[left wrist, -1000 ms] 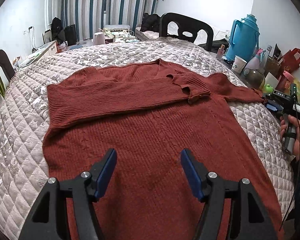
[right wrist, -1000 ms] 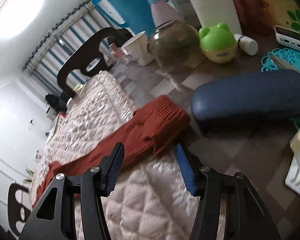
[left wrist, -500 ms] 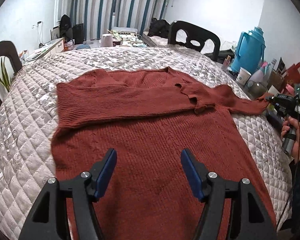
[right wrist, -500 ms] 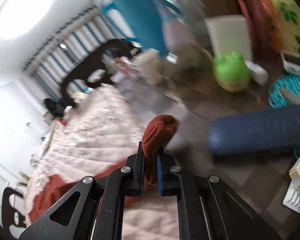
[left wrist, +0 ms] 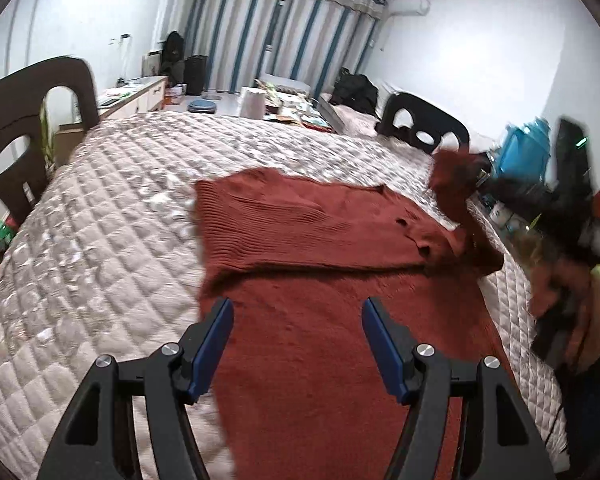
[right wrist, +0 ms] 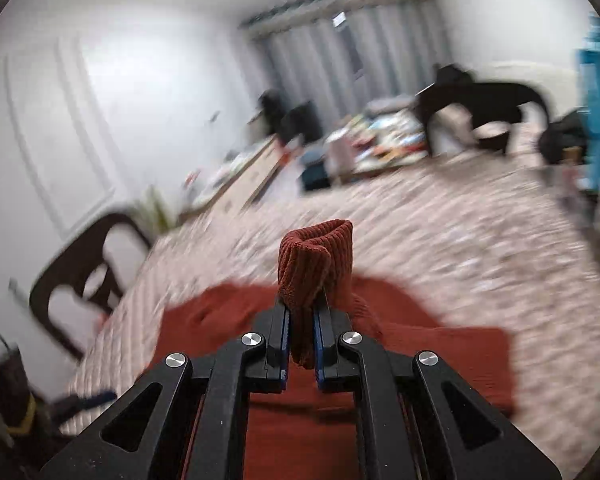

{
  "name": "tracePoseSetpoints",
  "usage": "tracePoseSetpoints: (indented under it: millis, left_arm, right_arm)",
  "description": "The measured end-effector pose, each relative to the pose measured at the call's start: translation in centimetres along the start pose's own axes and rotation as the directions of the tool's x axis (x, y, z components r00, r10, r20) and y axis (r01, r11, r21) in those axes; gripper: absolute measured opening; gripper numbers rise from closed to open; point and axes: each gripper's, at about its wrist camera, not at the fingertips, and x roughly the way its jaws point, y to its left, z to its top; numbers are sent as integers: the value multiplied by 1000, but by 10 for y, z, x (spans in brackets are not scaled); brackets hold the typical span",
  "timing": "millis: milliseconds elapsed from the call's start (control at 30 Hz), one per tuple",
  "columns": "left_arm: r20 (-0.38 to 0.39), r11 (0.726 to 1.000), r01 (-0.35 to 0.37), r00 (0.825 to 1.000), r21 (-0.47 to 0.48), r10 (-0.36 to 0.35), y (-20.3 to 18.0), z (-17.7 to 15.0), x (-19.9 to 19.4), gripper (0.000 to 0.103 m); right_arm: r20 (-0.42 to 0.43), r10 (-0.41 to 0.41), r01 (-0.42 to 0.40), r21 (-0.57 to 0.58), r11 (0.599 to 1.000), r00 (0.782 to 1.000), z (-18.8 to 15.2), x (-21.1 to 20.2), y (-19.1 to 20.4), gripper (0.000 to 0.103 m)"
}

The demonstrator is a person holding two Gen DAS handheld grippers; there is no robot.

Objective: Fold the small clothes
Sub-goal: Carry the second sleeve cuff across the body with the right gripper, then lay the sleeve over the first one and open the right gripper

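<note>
Sweater [left wrist: 332,320] of rust-red ribbed knit is spread flat on a quilted, cream-coloured cover [left wrist: 100,232], its long axis running from the hem near the left wrist camera up to the V-neck at the far end. One sleeve [left wrist: 300,236] is laid crosswise over the chest, pointing toward the right of that view. The other sleeve is lifted off the cover at the right-hand edge of the garment, and its ribbed cuff [right wrist: 314,264] is clamped between the blue pads of the right gripper [right wrist: 301,320], whose jaws are drawn almost together on the knit. In the right wrist view the cuff is seen standing upright above the fingertips, its open end turned toward the far wall, with the body of the sweater lying below and behind it. Much of that view is smeared by motion blur.

The left gripper [left wrist: 296,340] is held above the lower body of the sweater with its jaws wide apart; nothing is caught between its blue pads [left wrist: 214,344], and whether the fingertips touch the knit cannot be told. A dark chair [left wrist: 24,128] is seen at the left edge of the cover, a second dark chair [left wrist: 424,128] at the far side, and striped curtains [left wrist: 284,40] along the back wall. A blue thermos jug [left wrist: 524,152] is seen among clutter at the right.
</note>
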Motion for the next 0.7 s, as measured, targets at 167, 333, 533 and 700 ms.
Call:
tracePoseSetpoints:
  millis: [167, 333, 533, 700]
  left_arm:
    - [-7, 998, -3, 1000, -63, 3, 22, 3, -1, 72]
    - [-21, 995, 50, 998, -80, -52, 23, 13, 11, 74]
    - [-84, 984, 157, 983, -82, -164, -5, 38, 52, 75]
    - [-187, 972, 206, 956, -115, -224, -27, 54, 108, 75]
  right_arm:
    - [-258, 110, -119, -17, 993, 960, -42, 72, 22, 20]
    - [-227, 188, -197, -18, 980, 956, -57, 38, 25, 40]
    - [-157, 153, -156, -5, 988, 976, -55, -10, 3, 40]
    - [-133, 105, -101, 36, 994, 986, -58, -25, -23, 40]
